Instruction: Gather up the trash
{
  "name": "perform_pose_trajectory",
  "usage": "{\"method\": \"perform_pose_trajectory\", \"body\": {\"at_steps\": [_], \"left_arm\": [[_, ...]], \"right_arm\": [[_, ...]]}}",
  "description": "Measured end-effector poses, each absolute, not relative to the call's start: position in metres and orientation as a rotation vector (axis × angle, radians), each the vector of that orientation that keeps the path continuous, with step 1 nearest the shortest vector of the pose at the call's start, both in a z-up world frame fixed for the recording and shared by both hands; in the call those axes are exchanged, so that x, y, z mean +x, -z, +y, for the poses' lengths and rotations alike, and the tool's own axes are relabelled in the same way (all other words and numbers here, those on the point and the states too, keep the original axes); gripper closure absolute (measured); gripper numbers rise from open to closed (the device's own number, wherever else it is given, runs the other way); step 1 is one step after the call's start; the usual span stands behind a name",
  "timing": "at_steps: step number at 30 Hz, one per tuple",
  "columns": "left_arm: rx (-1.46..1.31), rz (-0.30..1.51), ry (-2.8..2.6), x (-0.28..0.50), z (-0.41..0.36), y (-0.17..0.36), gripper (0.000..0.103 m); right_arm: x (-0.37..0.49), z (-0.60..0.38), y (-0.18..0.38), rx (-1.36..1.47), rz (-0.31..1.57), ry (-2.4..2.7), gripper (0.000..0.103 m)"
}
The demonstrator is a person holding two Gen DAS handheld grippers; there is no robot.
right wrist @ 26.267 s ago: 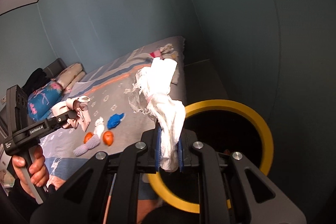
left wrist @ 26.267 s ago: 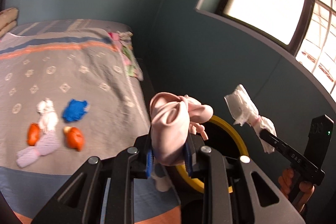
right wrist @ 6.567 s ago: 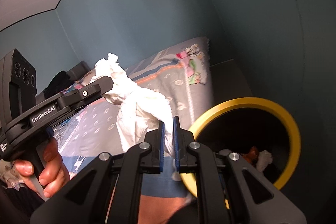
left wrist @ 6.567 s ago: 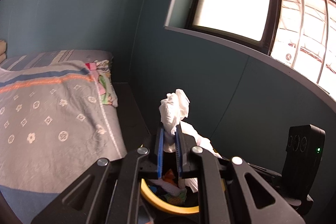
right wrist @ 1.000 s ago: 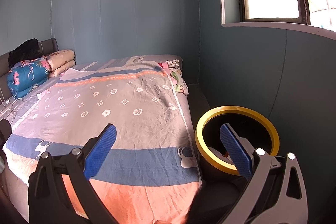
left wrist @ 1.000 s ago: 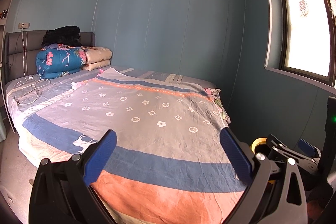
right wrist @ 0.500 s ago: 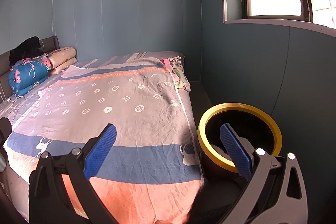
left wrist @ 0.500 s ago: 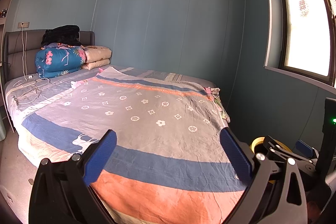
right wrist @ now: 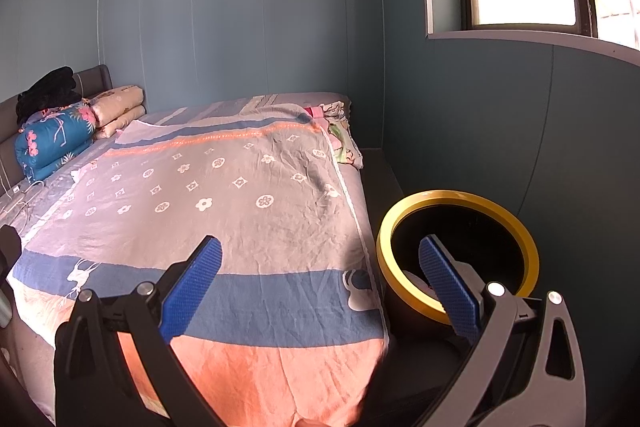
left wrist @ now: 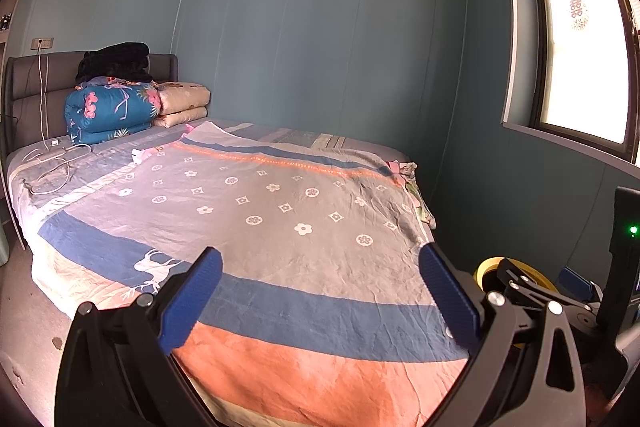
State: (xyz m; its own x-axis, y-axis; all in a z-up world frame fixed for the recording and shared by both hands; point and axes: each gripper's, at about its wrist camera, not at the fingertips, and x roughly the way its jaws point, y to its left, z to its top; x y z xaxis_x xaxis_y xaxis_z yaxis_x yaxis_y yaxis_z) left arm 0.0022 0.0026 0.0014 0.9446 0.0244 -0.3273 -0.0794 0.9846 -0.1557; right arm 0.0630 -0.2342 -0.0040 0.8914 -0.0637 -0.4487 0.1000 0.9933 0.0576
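I hold both grippers level, pointing over the bed. The left gripper has its jaws spread wide and holds nothing. The right gripper is also wide open and empty. The bin stands on the floor beside the bed, under the right finger; something pale lies inside.
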Motion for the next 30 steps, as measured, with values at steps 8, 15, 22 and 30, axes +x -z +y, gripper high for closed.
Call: {"method": "perform_pose_trajectory", "body": {"at_steps": [8, 15, 22, 30], "left_arm": [[-0.173, 0.34, -0.05, 0.0036, 0.0004, -0.0005, 0.008], [-0.176, 0.342, -0.049, 0.0043, -0.0001, -0.0001, 0.008], [-0.179, 0.346, -0.049, 0.0041, -0.0002, 0.0002, 0.008], [-0.179, 0.349, -0.049, 0.0044, -0.0016, 0.0003, 0.008]], "right_arm": [[0.064, -0.2348, 0.0062, 0.08, 0.474, 0.091, 0.008], [0.0644, -0.2344, 0.0073, 0.08, 0.478, 0.093, 0.008], [0.0687, -0.237, 0.0103, 0.078, 0.488, 0.09, 0.008], [0.0701, -0.2383, 0.0114, 0.079, 0.495, 0.089, 0.008]]}}
